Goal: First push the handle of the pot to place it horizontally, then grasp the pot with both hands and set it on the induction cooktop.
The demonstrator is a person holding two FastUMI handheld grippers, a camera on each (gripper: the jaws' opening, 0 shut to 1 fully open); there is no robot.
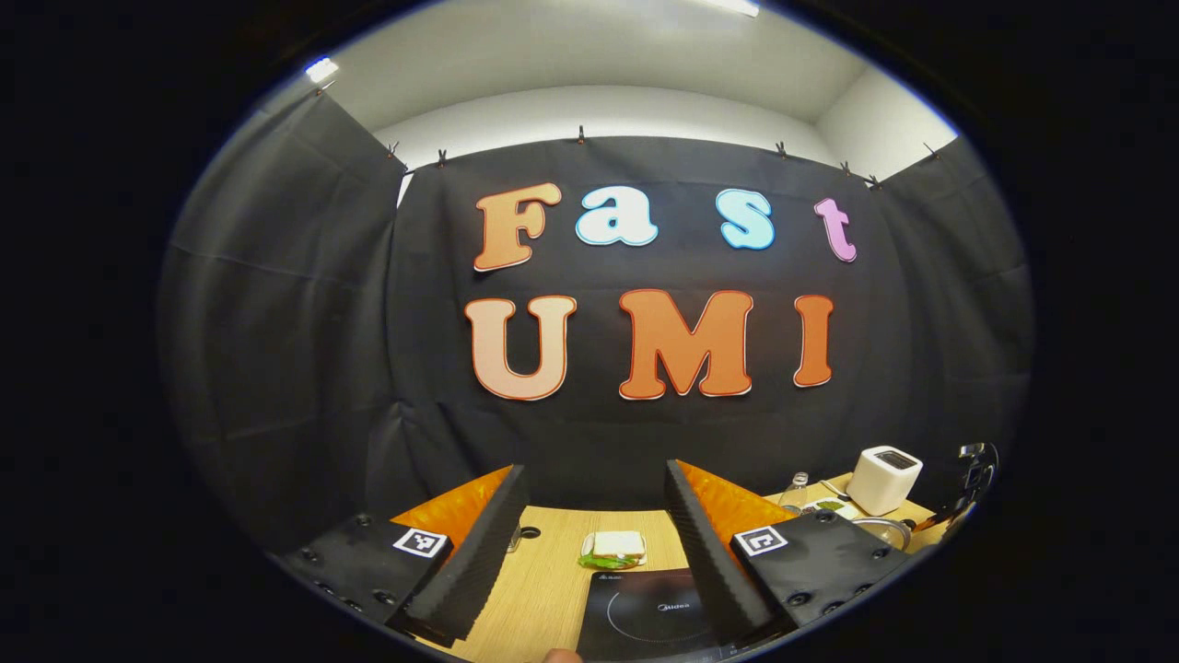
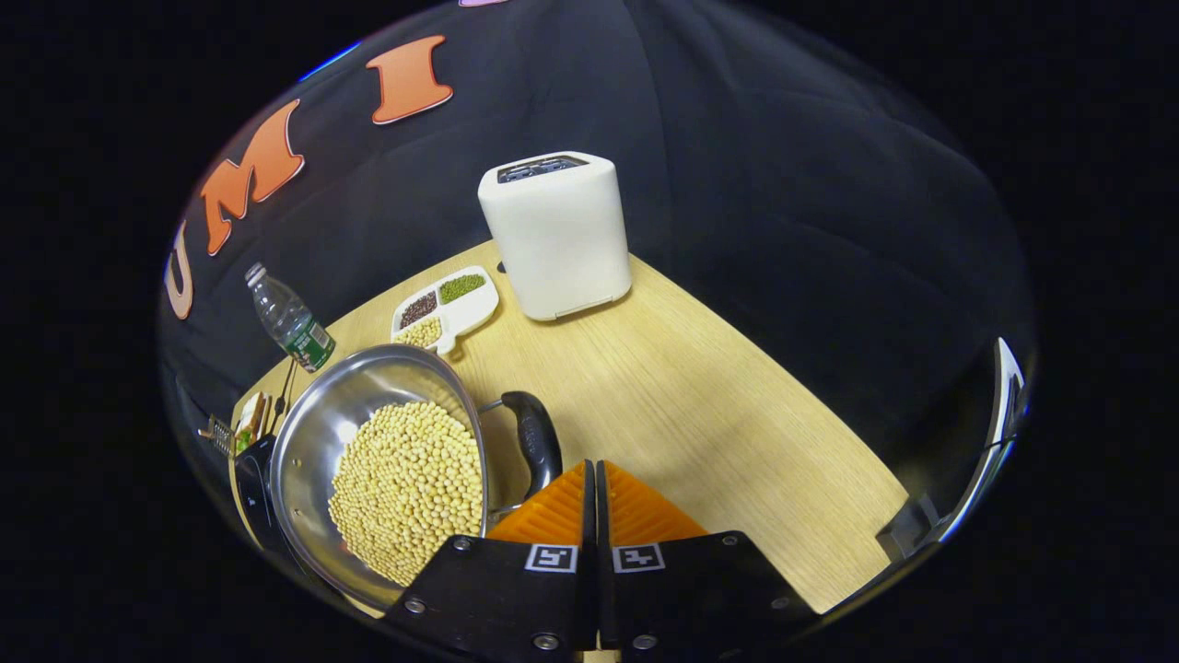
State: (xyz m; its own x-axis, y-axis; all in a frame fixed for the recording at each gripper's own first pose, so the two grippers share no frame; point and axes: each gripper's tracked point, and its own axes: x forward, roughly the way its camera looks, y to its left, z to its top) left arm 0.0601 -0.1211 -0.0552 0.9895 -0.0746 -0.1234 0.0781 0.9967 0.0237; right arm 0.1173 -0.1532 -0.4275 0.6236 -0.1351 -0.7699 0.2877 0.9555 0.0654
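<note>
A steel pot (image 2: 313, 433) filled with pale beans stands on the wooden table (image 2: 700, 405), seen in the right gripper view. Its black handle (image 2: 539, 437) sticks out on the side facing my right gripper (image 2: 592, 468). That gripper is shut with nothing between its fingers, and its tips sit just right of the handle, very close to it. The black induction cooktop (image 1: 645, 612) lies on the table below my left gripper (image 1: 594, 470), which is open, empty and raised toward the wall. The pot's rim (image 1: 882, 529) shows at the right of the left gripper view.
A white toaster (image 2: 562, 235) stands behind the pot, with a divided dish of beans (image 2: 447, 308) and a water bottle (image 2: 290, 322) to its left. A sandwich on a plate (image 1: 615, 548) lies beyond the cooktop. Bare tabletop stretches right of the pot.
</note>
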